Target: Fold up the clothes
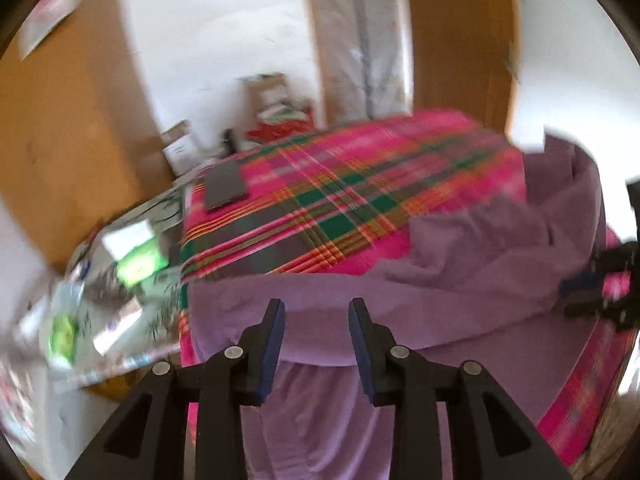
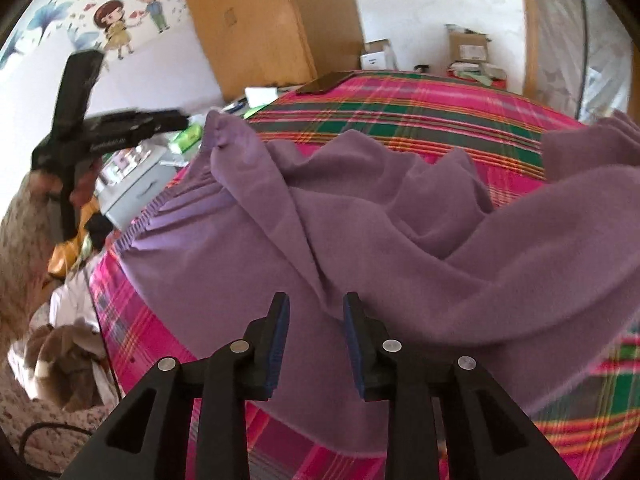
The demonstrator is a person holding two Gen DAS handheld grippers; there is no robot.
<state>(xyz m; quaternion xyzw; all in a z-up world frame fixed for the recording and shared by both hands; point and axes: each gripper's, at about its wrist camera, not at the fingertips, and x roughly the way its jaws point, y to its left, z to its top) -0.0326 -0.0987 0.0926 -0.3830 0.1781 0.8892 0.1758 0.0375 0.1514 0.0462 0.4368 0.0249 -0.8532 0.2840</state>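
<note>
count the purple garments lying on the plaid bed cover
1: a crumpled purple fleece garment spread over the near part of the pink plaid bed cover, its edge hanging off the front. More could hide within its folds.

**Around the bed**

A pink, green and orange plaid bedspread (image 2: 420, 108) is covering the bed. A dark flat object (image 2: 326, 81) is lying near its far left corner. Cardboard boxes (image 2: 468, 50) are sitting against the white wall beyond the far edge. A wooden wardrobe (image 2: 260, 20) is standing beside a cartoon wall sticker (image 2: 128, 16). A cluttered white drawer unit (image 2: 136, 184) is standing off the bed's left edge.
</note>
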